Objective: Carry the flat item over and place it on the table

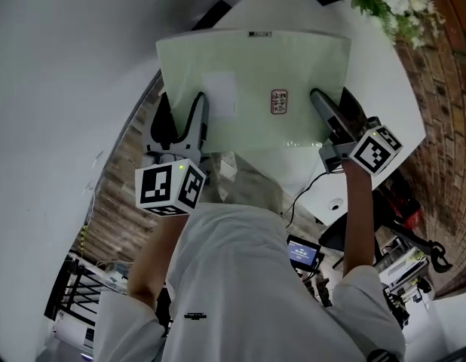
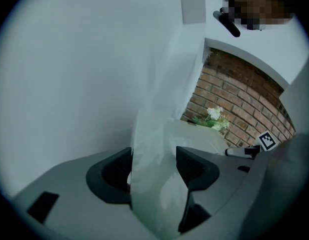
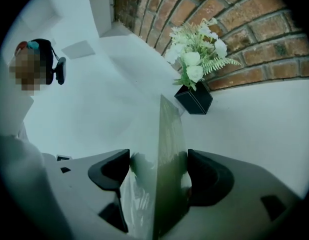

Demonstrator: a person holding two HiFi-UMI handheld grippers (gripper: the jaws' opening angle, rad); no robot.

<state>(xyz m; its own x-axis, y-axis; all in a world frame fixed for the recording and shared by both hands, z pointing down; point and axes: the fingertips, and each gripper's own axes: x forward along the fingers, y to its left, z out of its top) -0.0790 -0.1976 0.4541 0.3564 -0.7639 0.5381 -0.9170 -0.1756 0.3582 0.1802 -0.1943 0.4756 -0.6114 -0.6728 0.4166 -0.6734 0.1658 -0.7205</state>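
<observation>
The flat item is a pale green, glossy sheet (image 1: 255, 81) with a small red label, held level in the air over the near end of a white table (image 1: 384, 89). My left gripper (image 1: 197, 119) is shut on the sheet's near left edge. My right gripper (image 1: 322, 111) is shut on its near right edge. In the left gripper view the sheet (image 2: 154, 149) runs edge-on between the dark pads of the left gripper (image 2: 153, 170). In the right gripper view the sheet (image 3: 167, 134) stands edge-on in the right gripper (image 3: 158, 174).
A black box of white flowers (image 1: 391, 2) stands at the table's far end, against a brick wall (image 3: 234, 24). Cables, a small lit screen (image 1: 303, 253) and black stands lie below the table at the right. A white wall (image 1: 59, 66) fills the left.
</observation>
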